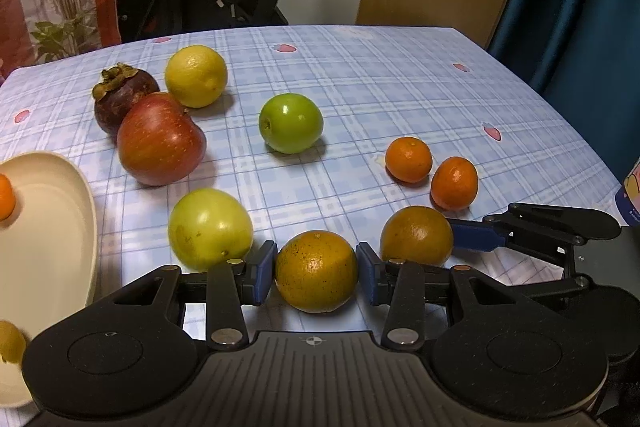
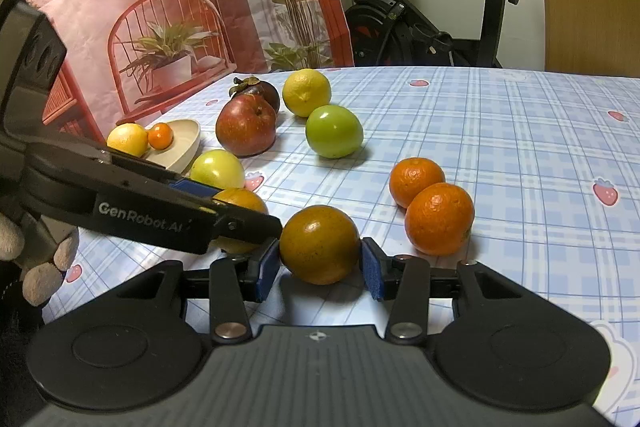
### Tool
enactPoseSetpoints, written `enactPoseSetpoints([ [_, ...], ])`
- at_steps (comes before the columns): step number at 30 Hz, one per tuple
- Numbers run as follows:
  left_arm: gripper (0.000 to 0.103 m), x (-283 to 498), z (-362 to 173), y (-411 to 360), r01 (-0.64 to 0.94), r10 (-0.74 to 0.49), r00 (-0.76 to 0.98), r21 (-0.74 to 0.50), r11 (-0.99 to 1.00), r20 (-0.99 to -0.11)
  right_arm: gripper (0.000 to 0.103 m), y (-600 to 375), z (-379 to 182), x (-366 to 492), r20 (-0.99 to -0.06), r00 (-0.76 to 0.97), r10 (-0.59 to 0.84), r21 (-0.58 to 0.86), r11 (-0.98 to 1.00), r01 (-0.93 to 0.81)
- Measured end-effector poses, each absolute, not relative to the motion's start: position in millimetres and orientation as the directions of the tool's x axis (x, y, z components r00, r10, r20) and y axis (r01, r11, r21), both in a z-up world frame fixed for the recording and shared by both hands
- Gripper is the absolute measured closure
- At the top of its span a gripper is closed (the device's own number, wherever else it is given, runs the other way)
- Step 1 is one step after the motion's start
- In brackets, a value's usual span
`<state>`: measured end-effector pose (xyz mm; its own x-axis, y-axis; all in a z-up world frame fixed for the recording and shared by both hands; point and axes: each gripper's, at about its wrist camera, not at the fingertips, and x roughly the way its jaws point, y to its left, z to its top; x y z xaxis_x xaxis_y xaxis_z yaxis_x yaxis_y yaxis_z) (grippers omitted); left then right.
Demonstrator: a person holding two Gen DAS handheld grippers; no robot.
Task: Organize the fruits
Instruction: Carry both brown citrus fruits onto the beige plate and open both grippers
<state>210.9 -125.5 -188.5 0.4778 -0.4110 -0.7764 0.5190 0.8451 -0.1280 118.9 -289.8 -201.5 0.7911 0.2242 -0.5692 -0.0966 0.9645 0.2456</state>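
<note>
Left gripper (image 1: 316, 273) fingers clamp one dull orange (image 1: 316, 271) | right gripper (image 2: 320, 263) clamps another (image 2: 319, 244) | I'd lift straight, steady, toward the cream bowl (image 1: 60, 227) at left.

Cream dish (image 1: 60, 227) cut by left edge, its small orange (image 1: 6, 197) half shown, bottle (image 1: 632, 195) cropped right.
</note>
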Motion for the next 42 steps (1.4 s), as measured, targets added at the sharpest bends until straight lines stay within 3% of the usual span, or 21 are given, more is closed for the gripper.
enactPoseSetpoints([
  [19,0.058,194,-173,-101,0.452,-0.400,0.556,-0.138,0.881,-0.729,0.057,-289,-197,121,-0.576,0.791,0.206,0.227,0.970,-0.087],
  [29,0.058,197,-133,-58,0.379,-0.383,0.669,-0.152,0.913,-0.637,0.057,-272,-156,140,-0.533,0.812,0.237,0.208,0.967,-0.146],
  [35,0.058,207,-114,-14,0.303,-0.328,0.744,-0.143,0.942,-0.582,0.057,-249,-132,177,-0.521,0.806,0.282,0.195,0.958,-0.210],
  [42,0.058,222,-134,34,0.150,-0.185,0.775,-0.108,0.983,-0.605,0.057,-192,-132,233,-0.559,0.741,0.373,0.156,0.925,-0.347],
])
